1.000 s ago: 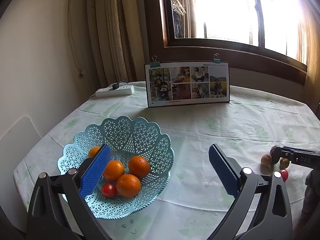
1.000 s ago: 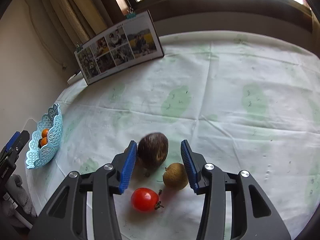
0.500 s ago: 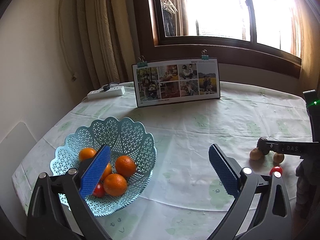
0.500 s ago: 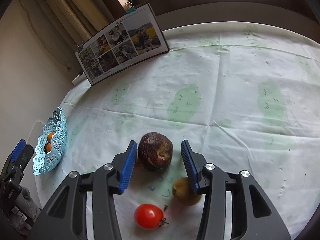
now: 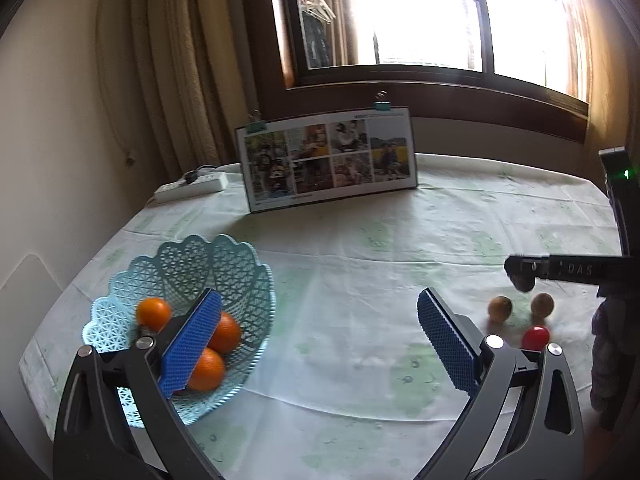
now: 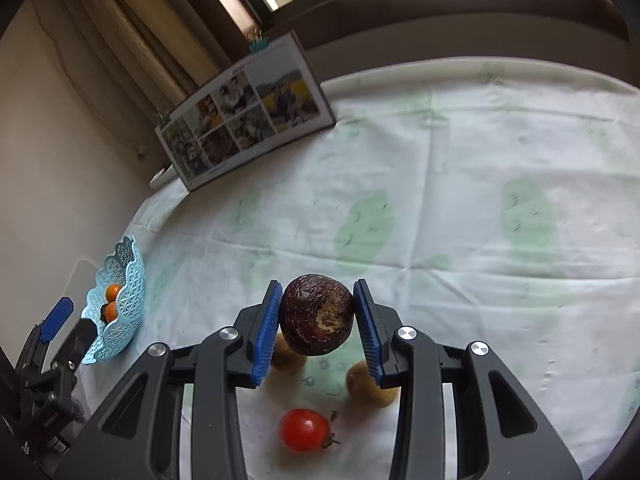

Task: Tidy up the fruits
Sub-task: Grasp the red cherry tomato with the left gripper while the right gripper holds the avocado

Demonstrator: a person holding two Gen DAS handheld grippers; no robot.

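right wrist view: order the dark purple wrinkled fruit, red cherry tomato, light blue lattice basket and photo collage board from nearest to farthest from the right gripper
1. Dark purple wrinkled fruit: clamped between the jaws of the right gripper.
2. Red cherry tomato: on the tablecloth just below the jaws.
3. Light blue lattice basket: far left, near the table edge.
4. Photo collage board: standing at the table's back, under the window.

Left wrist view faces window, right looks down, both share basket (image 5: pixel 240 276)

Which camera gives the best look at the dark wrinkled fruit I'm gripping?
Right wrist: the dark fruit fills the centre, pinched in the right gripper. The left wrist view shows only a small dark blob under that gripper.
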